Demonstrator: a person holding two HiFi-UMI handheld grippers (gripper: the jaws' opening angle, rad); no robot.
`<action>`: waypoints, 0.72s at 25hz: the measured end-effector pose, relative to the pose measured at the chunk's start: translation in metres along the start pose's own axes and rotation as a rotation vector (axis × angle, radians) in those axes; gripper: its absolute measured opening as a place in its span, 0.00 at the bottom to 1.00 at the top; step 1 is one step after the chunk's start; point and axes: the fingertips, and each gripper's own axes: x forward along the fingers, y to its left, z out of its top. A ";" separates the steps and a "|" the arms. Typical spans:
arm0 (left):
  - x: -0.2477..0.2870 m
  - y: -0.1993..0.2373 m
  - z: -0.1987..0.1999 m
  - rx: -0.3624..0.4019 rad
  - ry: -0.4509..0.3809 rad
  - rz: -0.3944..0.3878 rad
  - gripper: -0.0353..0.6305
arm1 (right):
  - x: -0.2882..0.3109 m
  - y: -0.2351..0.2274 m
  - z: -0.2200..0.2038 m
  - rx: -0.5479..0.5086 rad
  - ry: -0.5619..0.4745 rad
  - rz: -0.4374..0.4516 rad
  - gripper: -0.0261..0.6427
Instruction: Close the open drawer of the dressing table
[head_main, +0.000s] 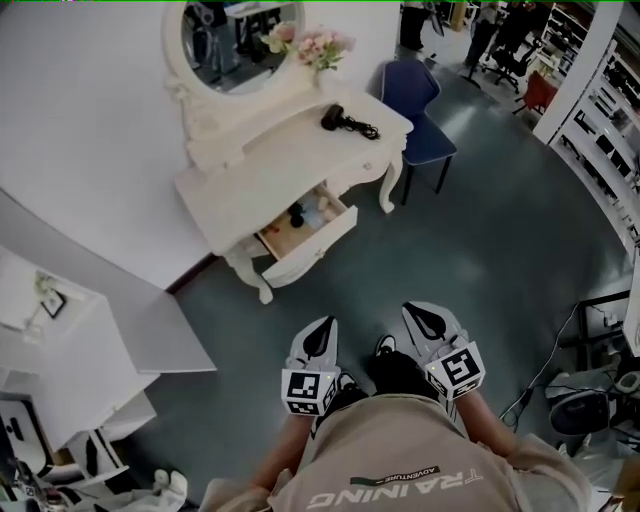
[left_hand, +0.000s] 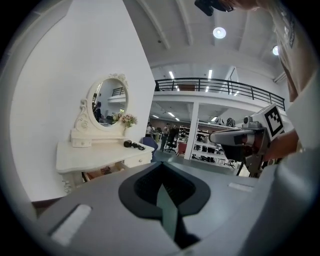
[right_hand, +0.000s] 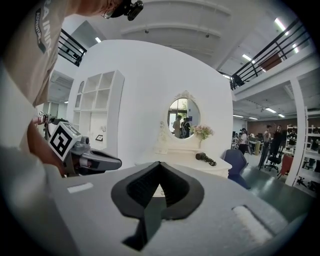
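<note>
A white dressing table (head_main: 300, 150) stands against the wall, its left drawer (head_main: 312, 237) pulled out and showing small items inside. The table also appears in the left gripper view (left_hand: 95, 152) and in the right gripper view (right_hand: 185, 157), still some way ahead. My left gripper (head_main: 320, 340) and right gripper (head_main: 428, 322) are held side by side close to the person's body, well short of the drawer. The jaws of both meet with nothing between them, as the left gripper (left_hand: 162, 172) and the right gripper (right_hand: 159, 172) show in their own views.
An oval mirror (head_main: 235, 35), pink flowers (head_main: 318, 45) and a black hair dryer (head_main: 345, 121) sit on the table. A blue chair (head_main: 420, 110) stands at its right. White shelving (head_main: 60, 340) is at the left, cables and equipment (head_main: 570, 395) at the right.
</note>
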 end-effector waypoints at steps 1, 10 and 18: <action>0.001 0.002 -0.002 -0.006 0.004 0.002 0.08 | 0.004 -0.001 0.000 0.001 0.001 0.005 0.04; 0.022 0.029 0.006 -0.013 0.019 0.082 0.08 | 0.049 -0.027 -0.006 0.042 0.002 0.061 0.04; 0.075 0.065 0.027 0.019 0.061 0.184 0.08 | 0.122 -0.080 0.006 0.044 -0.056 0.145 0.04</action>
